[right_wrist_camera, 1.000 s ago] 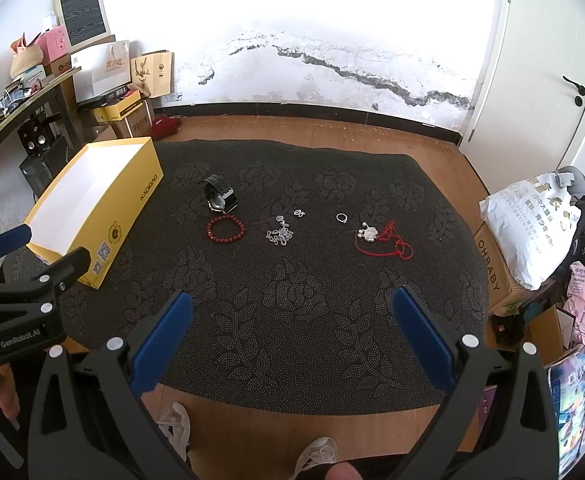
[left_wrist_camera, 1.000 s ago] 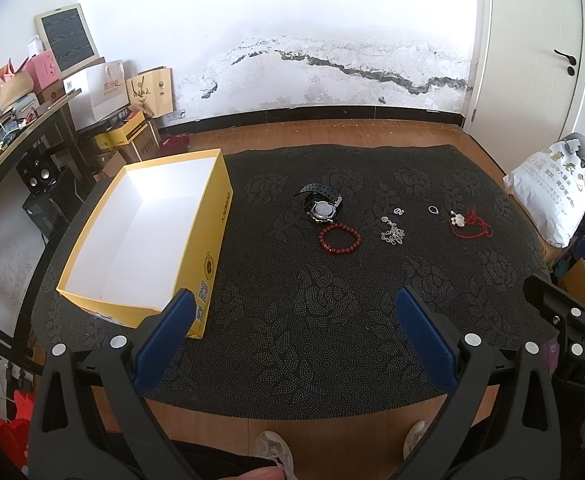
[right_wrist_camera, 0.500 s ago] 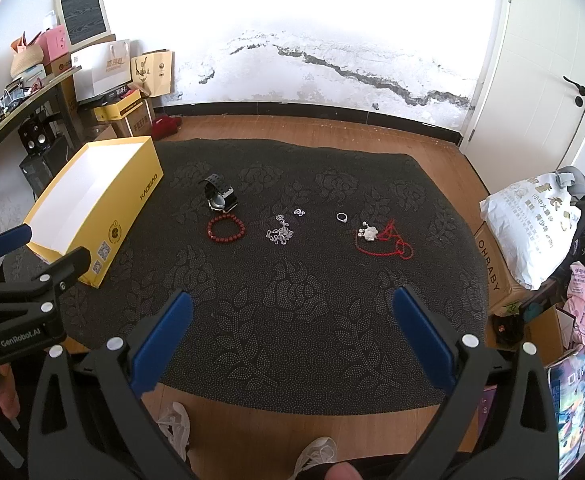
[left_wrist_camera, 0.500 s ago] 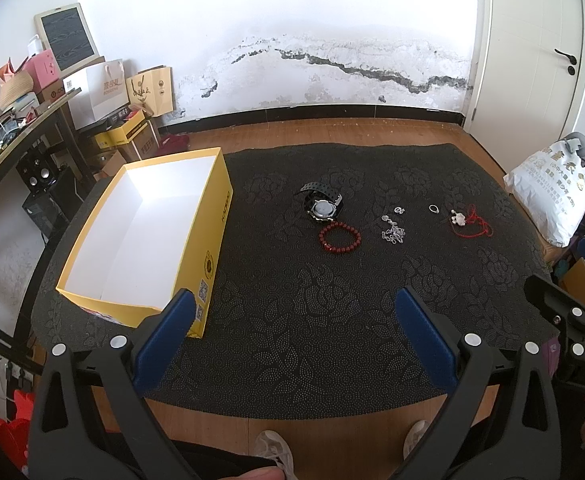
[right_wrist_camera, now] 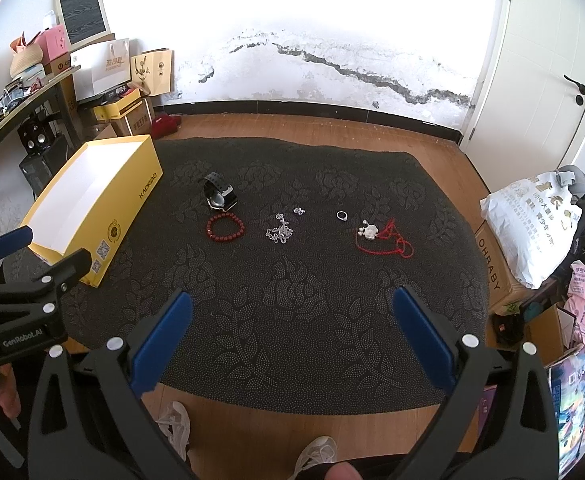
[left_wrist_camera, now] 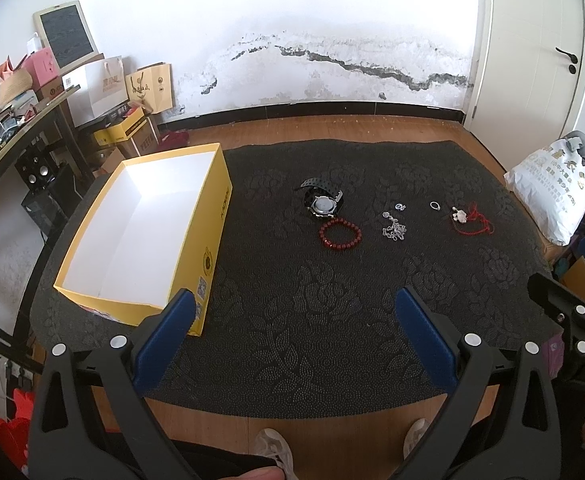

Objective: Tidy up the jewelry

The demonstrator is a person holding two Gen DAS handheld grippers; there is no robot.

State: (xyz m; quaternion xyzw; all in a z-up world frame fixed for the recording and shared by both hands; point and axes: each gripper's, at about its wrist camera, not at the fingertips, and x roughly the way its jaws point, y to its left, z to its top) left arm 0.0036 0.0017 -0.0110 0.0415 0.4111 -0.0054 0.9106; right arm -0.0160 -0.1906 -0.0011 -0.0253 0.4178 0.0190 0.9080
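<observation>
dark floral mat (left_wrist_camera: pixel 292 280) on wood floor (left_wrist_camera: pixel 332 128), cracked white wall behind. both grippers, left (left_wrist_camera: pixel 292 312) and right (right_wrist_camera: pixel 292 312), spread wide, empty. jewelry: watch (left_wrist_camera: pixel 323 201), red bracelet (left_wrist_camera: pixel 339 233), silver chain (left_wrist_camera: pixel 394 230) mid-mat; yellow box (left_wrist_camera: pixel 212 216) left.

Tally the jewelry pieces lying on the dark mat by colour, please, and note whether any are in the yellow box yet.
Black: 1, the watch
Red: 2, the bead bracelet and the red cord with a pale charm
Silver: 3, the chain, the small piece and the ring
Total: 6, all on the mat; the yellow box shows none inside.
</observation>
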